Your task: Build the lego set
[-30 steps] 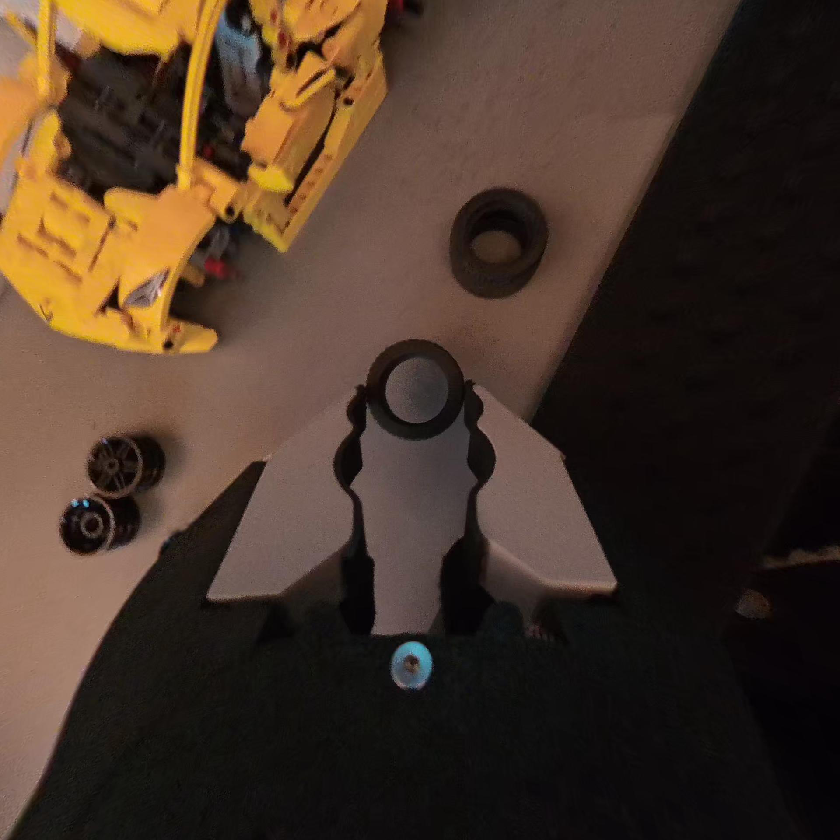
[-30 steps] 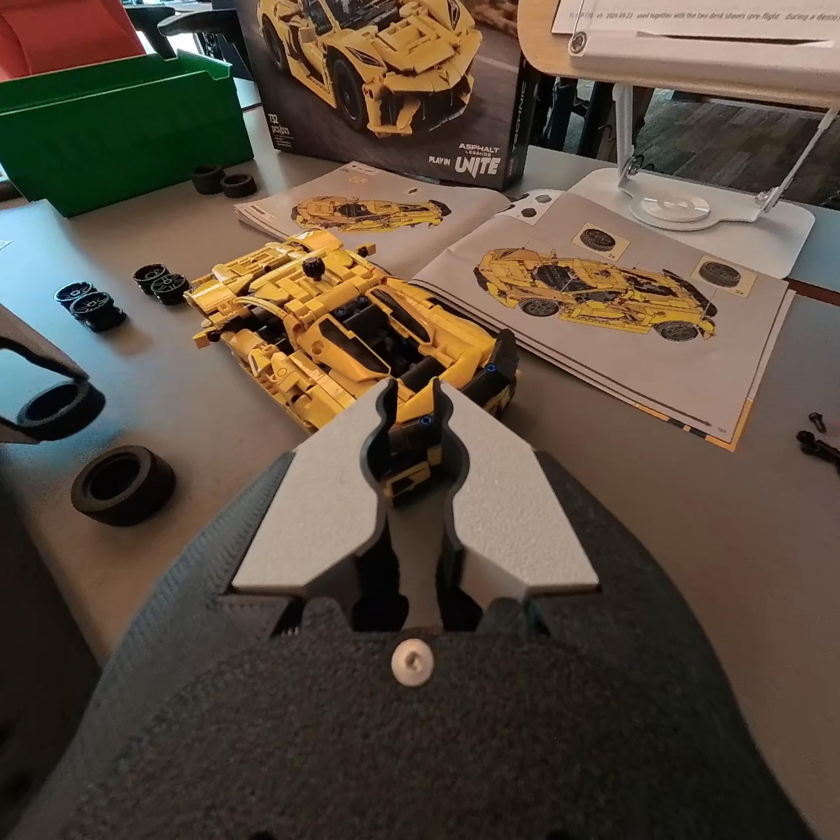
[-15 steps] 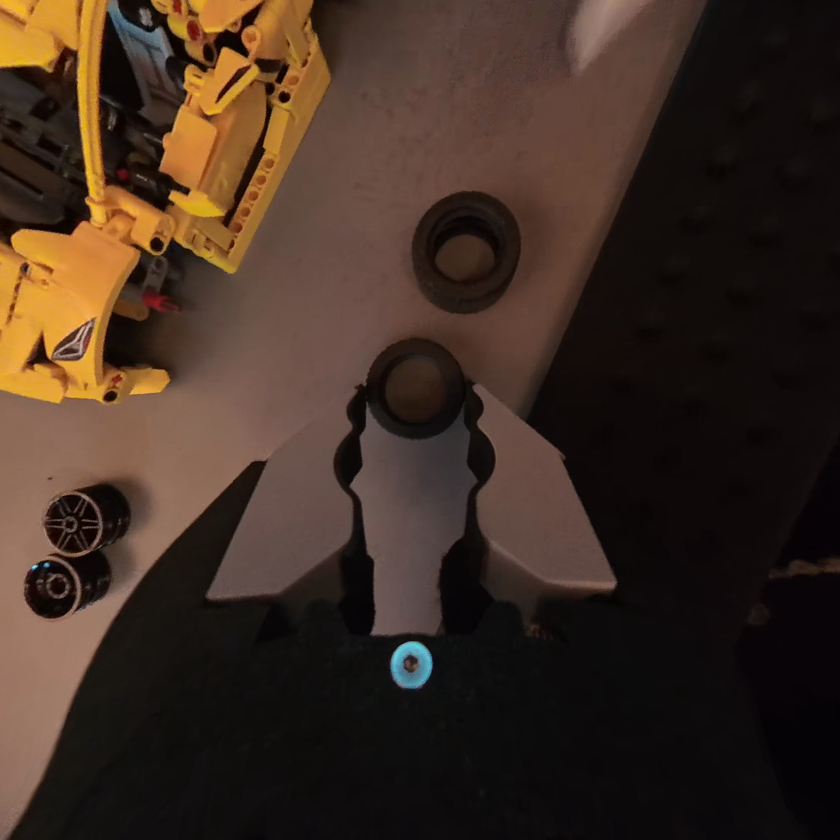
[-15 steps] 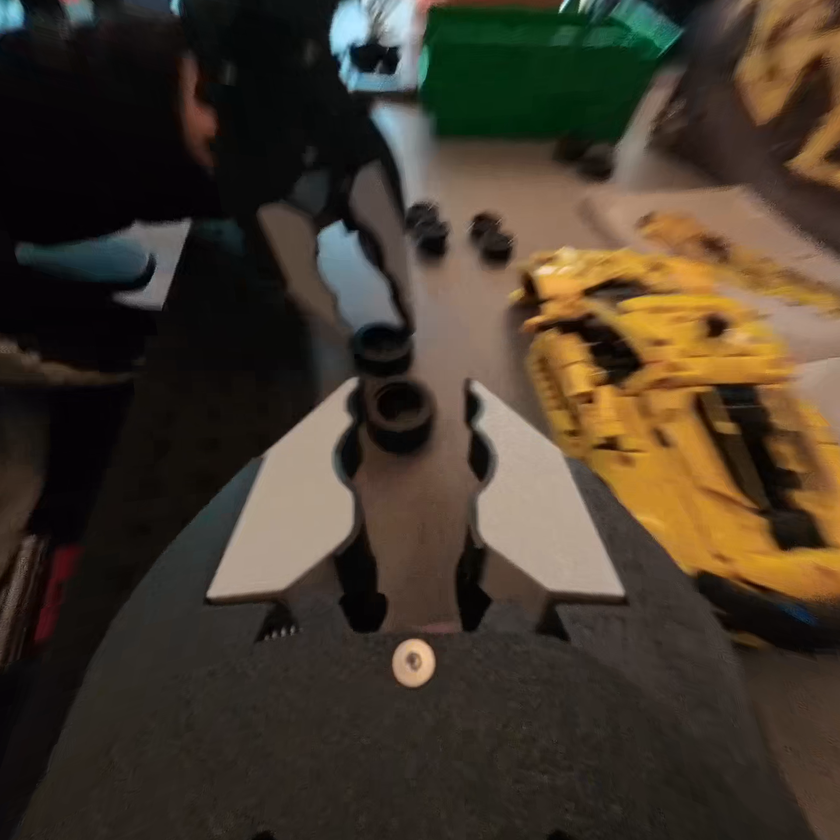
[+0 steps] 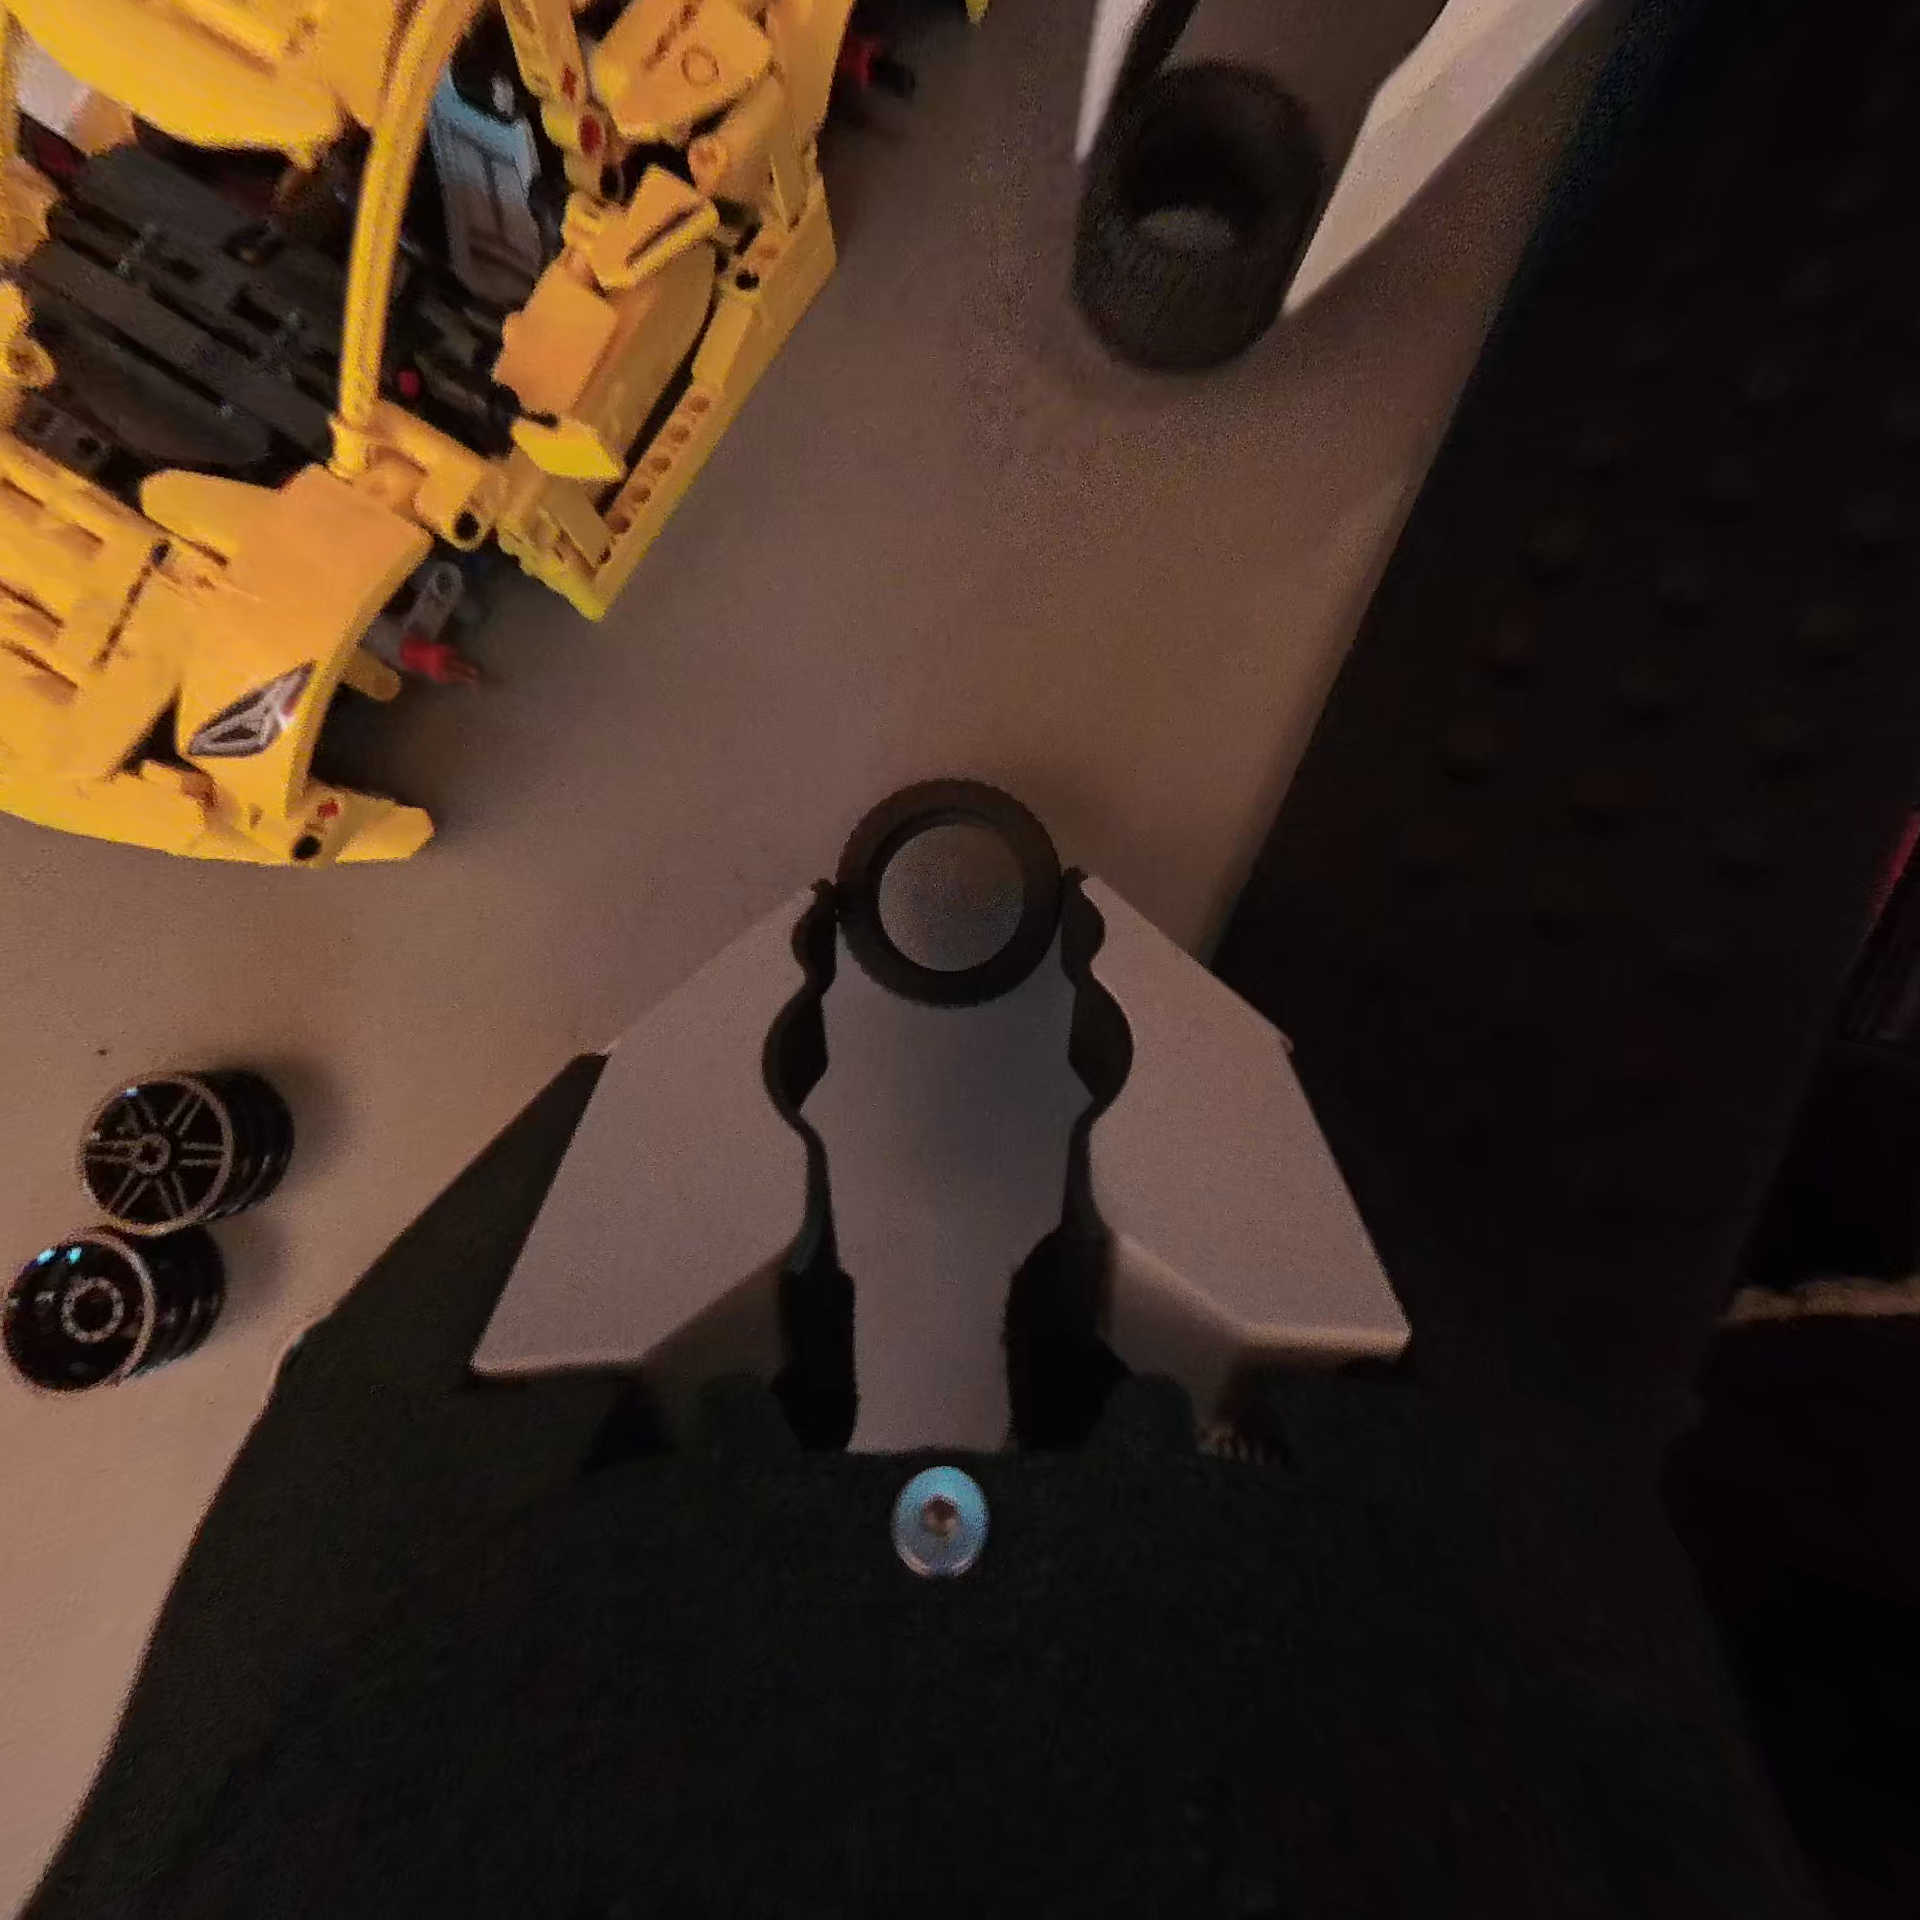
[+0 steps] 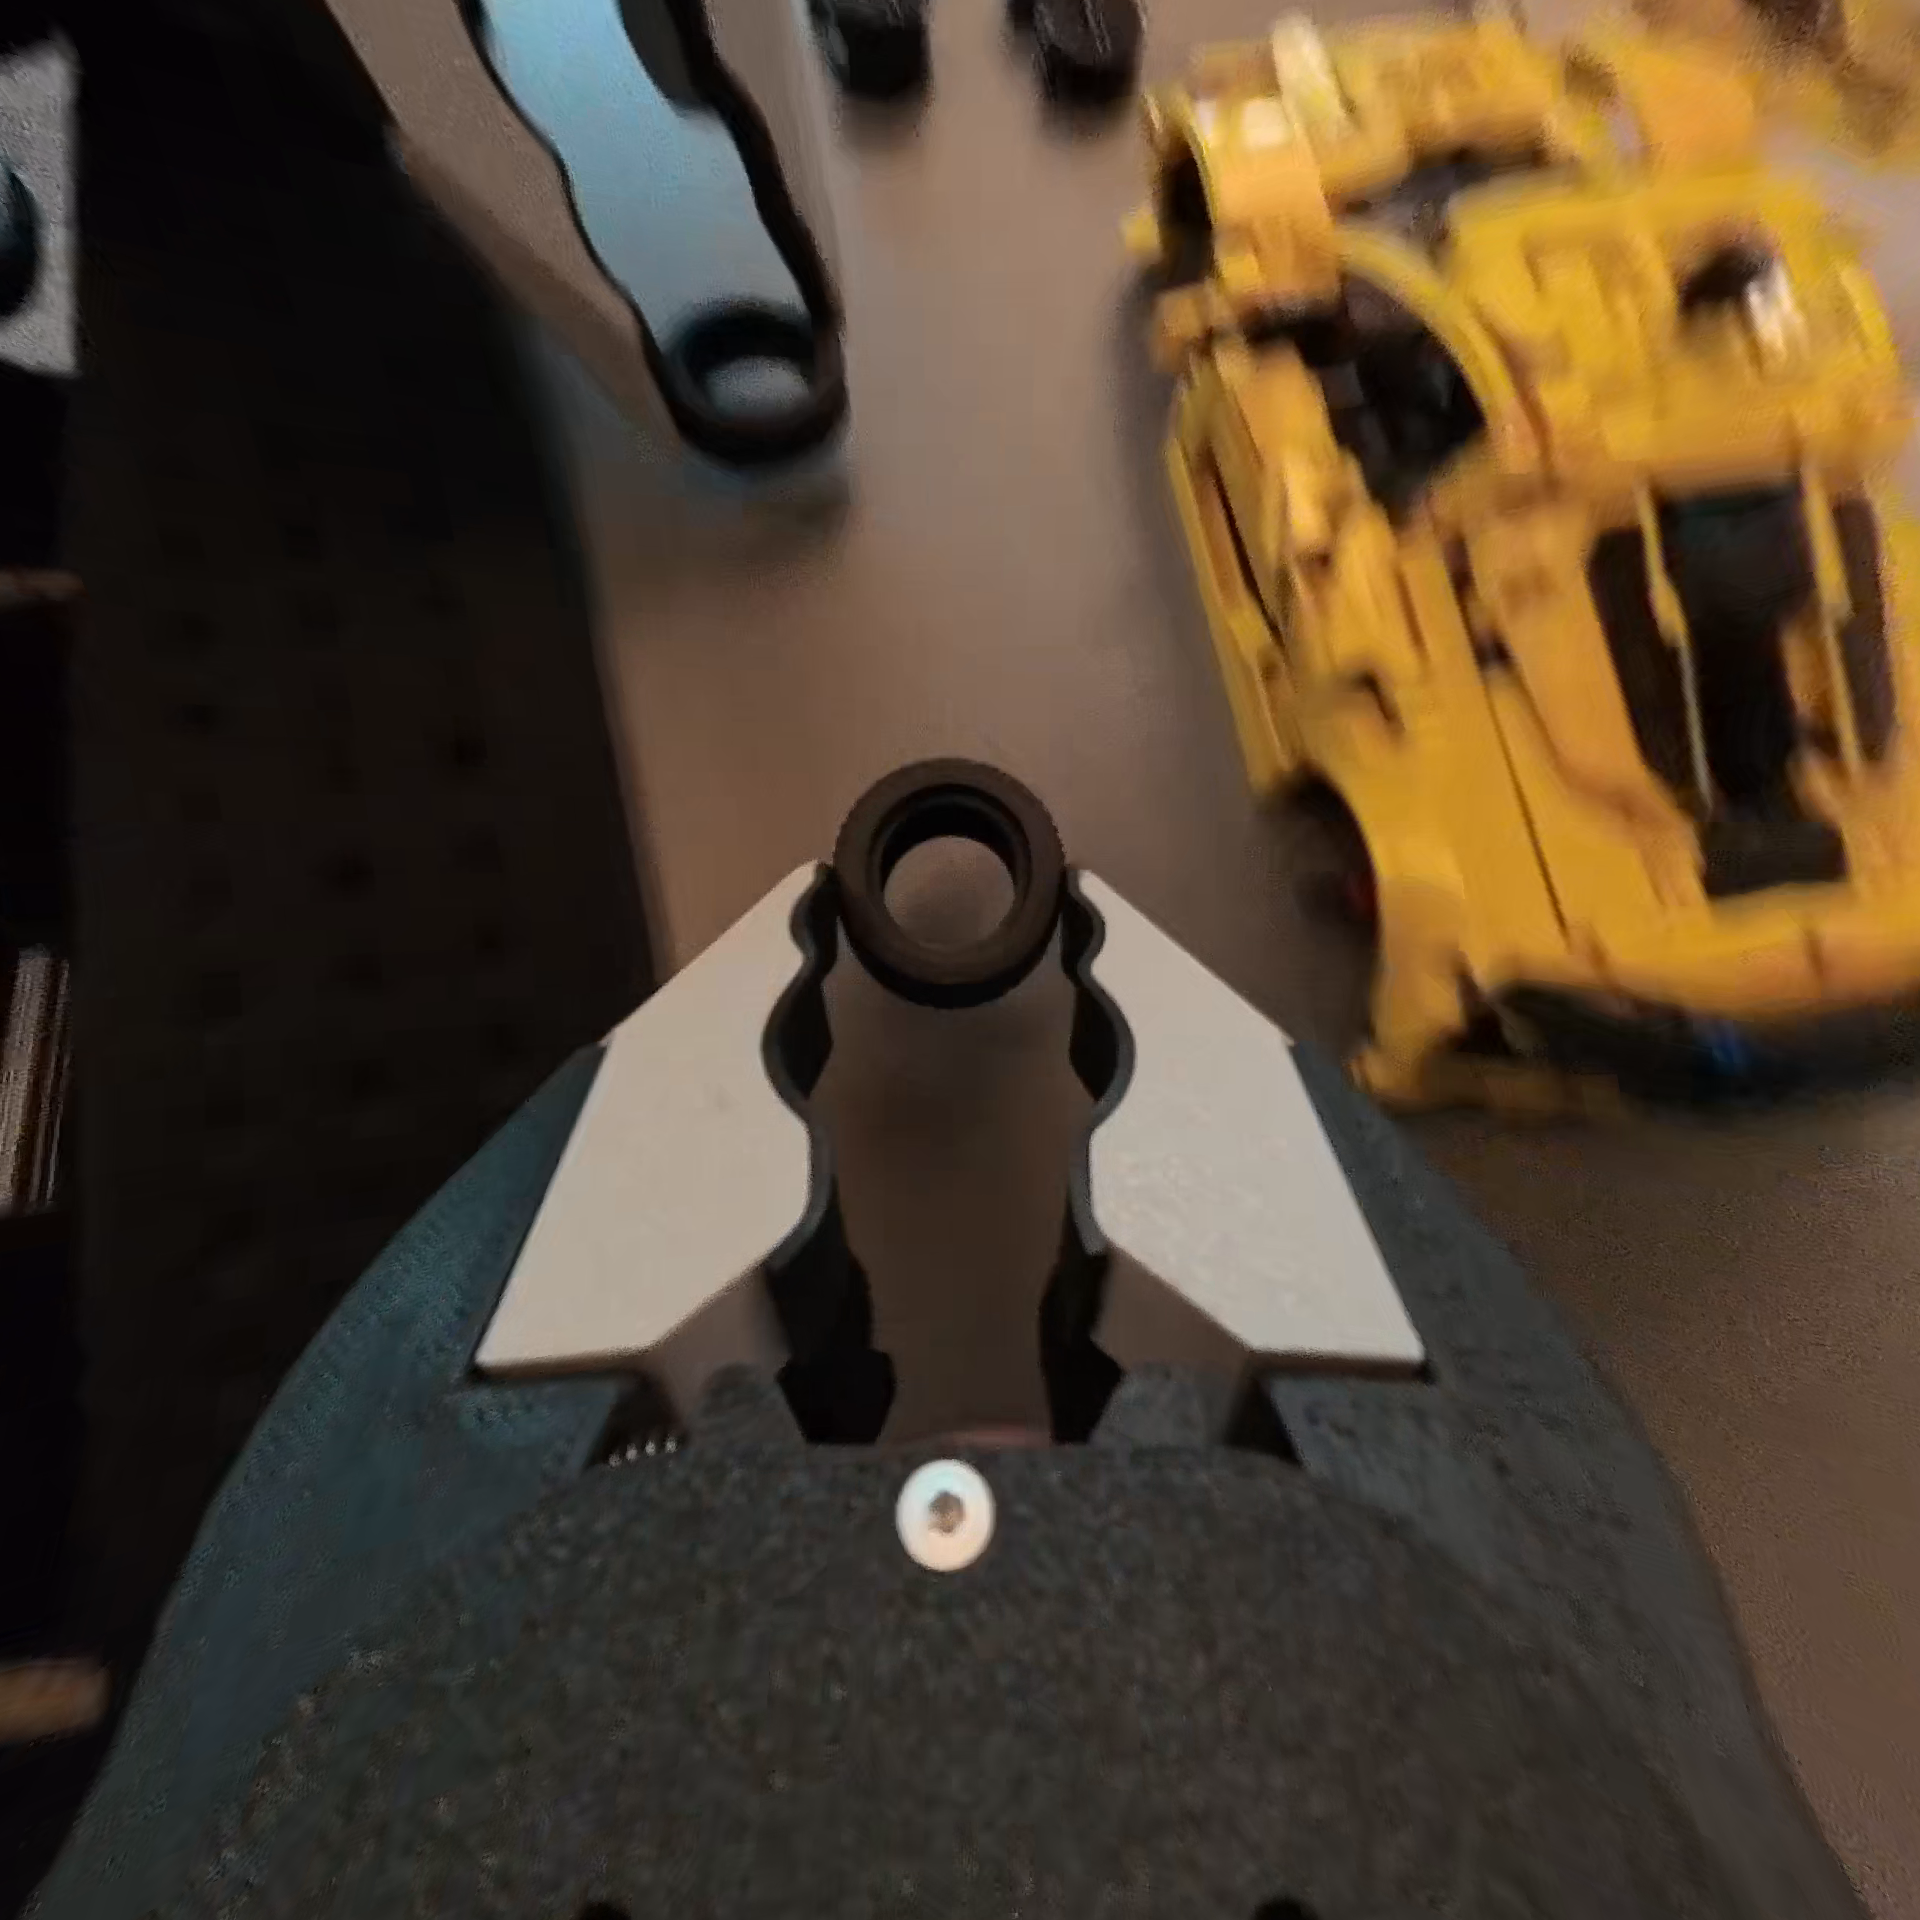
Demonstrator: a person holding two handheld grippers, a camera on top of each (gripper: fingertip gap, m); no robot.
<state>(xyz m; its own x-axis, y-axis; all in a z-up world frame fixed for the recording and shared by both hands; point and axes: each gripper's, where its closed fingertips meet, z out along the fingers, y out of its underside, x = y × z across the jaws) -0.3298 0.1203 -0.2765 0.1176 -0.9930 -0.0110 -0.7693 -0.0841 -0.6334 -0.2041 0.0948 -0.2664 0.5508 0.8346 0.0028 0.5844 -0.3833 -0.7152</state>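
My left gripper [image 5: 948, 894] is shut on a black rubber tyre [image 5: 858, 914] held at its fingertips, above the table near its edge. The right wrist view shows it too, as the left gripper [image 6: 748, 384] with its tyre [image 6: 748, 431]. My right gripper [image 6: 951, 904] has a second black tyre [image 6: 951, 982] between its fingertips, with both pads touching it. In the left wrist view, the right gripper [image 5: 1195, 208] stands on either side of that tyre [image 5: 1195, 301], low over the table. The yellow Lego car [image 5: 312, 416] lies to the left of both tyres and also shows in the right wrist view [image 6: 1558, 520].
Two black wheel rims [image 5: 177, 1148] [image 5: 104, 1309] lie on the table at the left. The table edge runs diagonally close to both grippers, with dark floor [image 5: 1662, 935] beyond it. More small black wheels [image 6: 873, 42] sit blurred at the far end.
My right gripper left the car, swung left, opened and came down around the loose tyre; its pads now touch it. My left gripper kept hold of its tyre and barely shifted.
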